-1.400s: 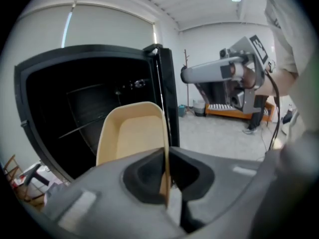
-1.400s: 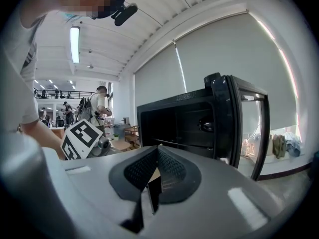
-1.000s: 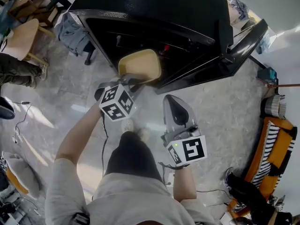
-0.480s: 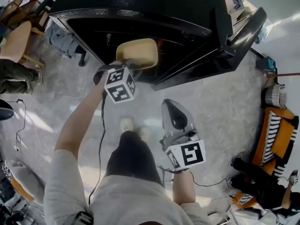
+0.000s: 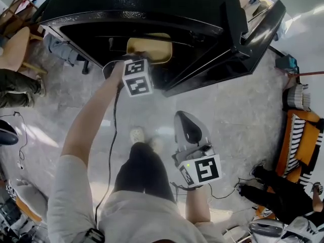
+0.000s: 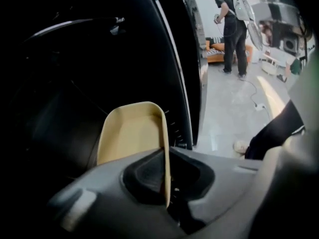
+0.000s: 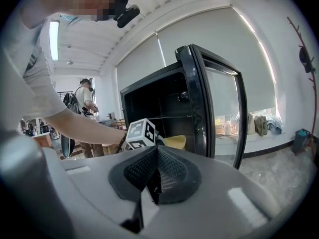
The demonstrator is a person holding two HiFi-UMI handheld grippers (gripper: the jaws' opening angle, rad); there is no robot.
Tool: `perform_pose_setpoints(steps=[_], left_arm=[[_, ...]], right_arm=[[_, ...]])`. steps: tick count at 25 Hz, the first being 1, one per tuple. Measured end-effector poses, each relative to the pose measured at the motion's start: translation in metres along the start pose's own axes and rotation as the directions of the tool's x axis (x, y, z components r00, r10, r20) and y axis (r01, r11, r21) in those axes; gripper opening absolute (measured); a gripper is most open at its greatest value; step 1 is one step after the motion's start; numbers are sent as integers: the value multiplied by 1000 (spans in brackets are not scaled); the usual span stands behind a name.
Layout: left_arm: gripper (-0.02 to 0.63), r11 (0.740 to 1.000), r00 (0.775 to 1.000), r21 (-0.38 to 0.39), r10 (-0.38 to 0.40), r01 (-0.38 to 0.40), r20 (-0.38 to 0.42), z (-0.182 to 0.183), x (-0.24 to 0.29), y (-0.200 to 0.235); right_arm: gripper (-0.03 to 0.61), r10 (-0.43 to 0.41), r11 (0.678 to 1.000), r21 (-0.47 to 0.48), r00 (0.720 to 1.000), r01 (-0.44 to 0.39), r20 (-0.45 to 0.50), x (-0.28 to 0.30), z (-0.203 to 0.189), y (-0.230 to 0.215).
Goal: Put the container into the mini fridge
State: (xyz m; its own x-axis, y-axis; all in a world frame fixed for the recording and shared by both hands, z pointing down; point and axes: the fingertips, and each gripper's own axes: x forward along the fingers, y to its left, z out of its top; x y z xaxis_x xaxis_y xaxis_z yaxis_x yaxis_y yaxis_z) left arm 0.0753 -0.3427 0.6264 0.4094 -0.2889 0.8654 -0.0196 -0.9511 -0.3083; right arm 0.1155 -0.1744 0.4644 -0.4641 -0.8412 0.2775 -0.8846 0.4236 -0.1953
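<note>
A pale yellow plastic container (image 5: 150,48) sits partly inside the black mini fridge (image 5: 152,14), whose door (image 5: 243,49) stands open to the right. My left gripper (image 5: 143,66) is shut on the container's near rim. In the left gripper view the container's (image 6: 130,132) thin wall runs between the closed jaws and its body reaches into the dark fridge interior (image 6: 65,83). My right gripper (image 5: 189,125) hangs lower, over the floor, shut and empty. The right gripper view shows the fridge (image 7: 164,108), the container (image 7: 174,142) and the left gripper's marker cube (image 7: 141,133).
The fridge door's edge (image 6: 192,68) is close on the container's right. A person's shoe (image 5: 137,134) is on the grey floor below the fridge. Another person (image 6: 230,24) stands in the background. Chairs (image 5: 17,39) are at the left, an orange striped seat (image 5: 298,151) at the right.
My left gripper has carried the container up and forward, from outside the fridge opening to partly inside it. The right gripper has stayed low with little movement.
</note>
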Motion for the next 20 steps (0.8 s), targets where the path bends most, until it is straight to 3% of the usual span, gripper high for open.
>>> perform_pose_setpoints(steps=[14,20], left_arm=[[9,999,994,49,-10,16,-110,0,34,37],[18,999,994,50,8,-3,-105,1,39,47]], right_arm=[[0,-51,998,38,999,52,-16,-4,-10,-17],[2,-64,997,45,998,64,-18,-2,-10,-21]])
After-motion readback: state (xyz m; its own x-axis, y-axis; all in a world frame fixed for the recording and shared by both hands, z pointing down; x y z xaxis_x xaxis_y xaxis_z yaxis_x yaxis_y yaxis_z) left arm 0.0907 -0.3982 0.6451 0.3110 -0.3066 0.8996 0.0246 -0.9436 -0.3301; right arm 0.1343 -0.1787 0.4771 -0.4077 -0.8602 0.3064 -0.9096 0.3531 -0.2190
